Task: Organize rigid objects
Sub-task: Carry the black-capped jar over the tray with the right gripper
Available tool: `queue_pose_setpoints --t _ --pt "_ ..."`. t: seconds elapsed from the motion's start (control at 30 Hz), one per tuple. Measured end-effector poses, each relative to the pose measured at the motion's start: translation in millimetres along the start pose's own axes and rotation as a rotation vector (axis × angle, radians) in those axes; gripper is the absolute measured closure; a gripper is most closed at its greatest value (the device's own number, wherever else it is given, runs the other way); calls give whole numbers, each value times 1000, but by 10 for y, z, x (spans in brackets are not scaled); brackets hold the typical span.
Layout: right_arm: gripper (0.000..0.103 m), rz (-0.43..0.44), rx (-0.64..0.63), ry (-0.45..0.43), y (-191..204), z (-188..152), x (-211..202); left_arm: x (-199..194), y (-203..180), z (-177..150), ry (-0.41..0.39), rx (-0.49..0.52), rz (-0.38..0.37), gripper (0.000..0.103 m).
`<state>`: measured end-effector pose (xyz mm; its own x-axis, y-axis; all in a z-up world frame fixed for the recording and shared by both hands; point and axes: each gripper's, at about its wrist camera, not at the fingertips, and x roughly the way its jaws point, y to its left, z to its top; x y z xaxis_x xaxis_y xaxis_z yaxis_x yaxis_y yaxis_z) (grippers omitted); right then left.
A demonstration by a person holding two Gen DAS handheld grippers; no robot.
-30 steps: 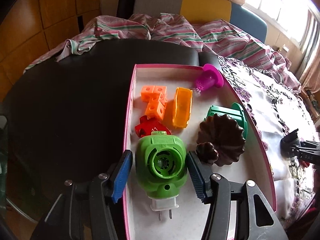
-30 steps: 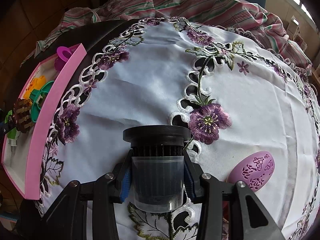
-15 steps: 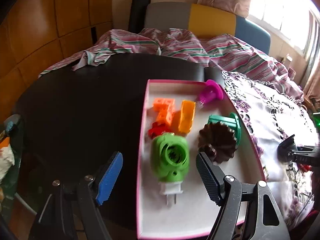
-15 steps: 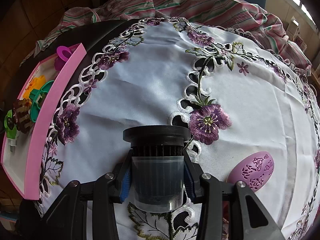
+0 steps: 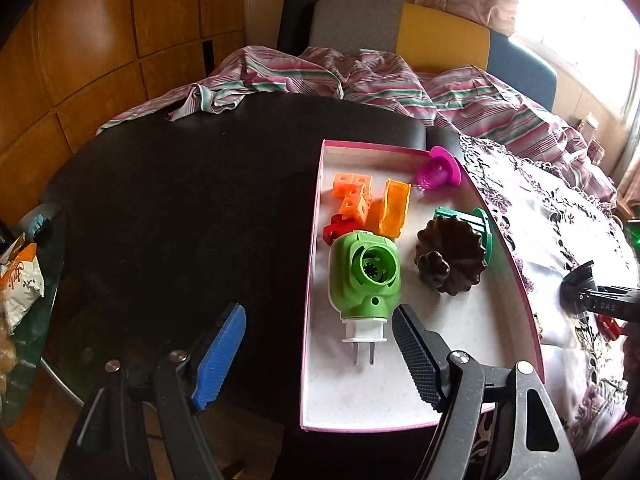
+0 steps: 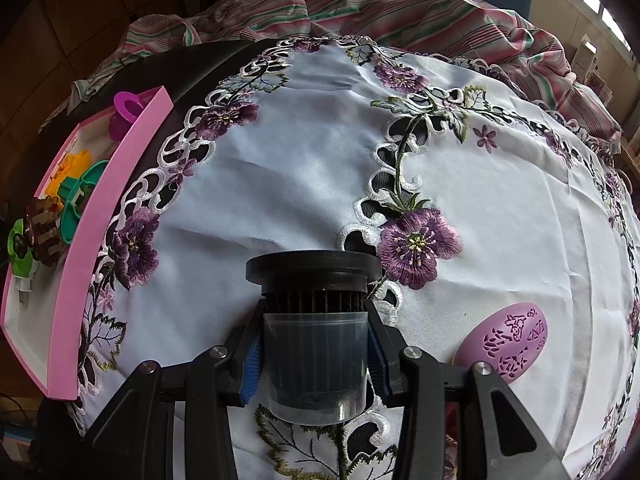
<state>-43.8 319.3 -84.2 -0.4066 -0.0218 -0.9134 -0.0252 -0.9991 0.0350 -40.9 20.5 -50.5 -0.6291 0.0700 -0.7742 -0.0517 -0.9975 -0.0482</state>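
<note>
A pink-walled tray point(image 5: 316, 264) is set on a dark round table point(image 5: 180, 208), its right wall against the edge of an embroidered white cloth point(image 6: 304, 168). Along the tray's far end an orange block cluster point(image 5: 354, 196), an orange open box point(image 5: 394, 210) and a magenta flanged piece point(image 5: 438, 168) are seen; a red piece point(image 5: 334, 232) is partly hidden behind the green plug-in device point(image 5: 366, 276). At the right wall a brown fluted mould point(image 5: 452, 258) is leaned against a teal spool point(image 5: 478, 226). The green device is laid near the tray's left wall, its white plug and two prongs turned toward the tray's near end. The left gripper point(image 5: 320, 352) is held above the near end, jaws spread wide, with nothing between them. A black ribbed cylinder with a clear cup point(image 6: 316, 336) is pinched by the right gripper point(image 6: 316, 360) over the cloth's near edge. A lilac perforated oval point(image 6: 506, 344) is seen just beside it.
</note>
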Motion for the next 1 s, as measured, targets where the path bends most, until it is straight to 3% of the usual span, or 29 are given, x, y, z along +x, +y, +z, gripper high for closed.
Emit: queue_pose_setpoints --t 0.33,0.53,0.63,0.77,1.0 --pt "60 6 -8 -13 33 14 -78 -27 84 -9 2 -24 -11 26" --pt "60 87 -7 -79 241 56 -381 -24 175 -15 -2 -51 -9 26" --pt "60 145 -42 -127 488 86 -590 -23 251 0 -5 -70 2 26" --pt "60 286 -131 -159 963 106 -819 -26 418 22 -13 -104 27 26" --pt "60 468 -303 -82 2042 -100 -699 -40 670 -4 -14 -157 63 26"
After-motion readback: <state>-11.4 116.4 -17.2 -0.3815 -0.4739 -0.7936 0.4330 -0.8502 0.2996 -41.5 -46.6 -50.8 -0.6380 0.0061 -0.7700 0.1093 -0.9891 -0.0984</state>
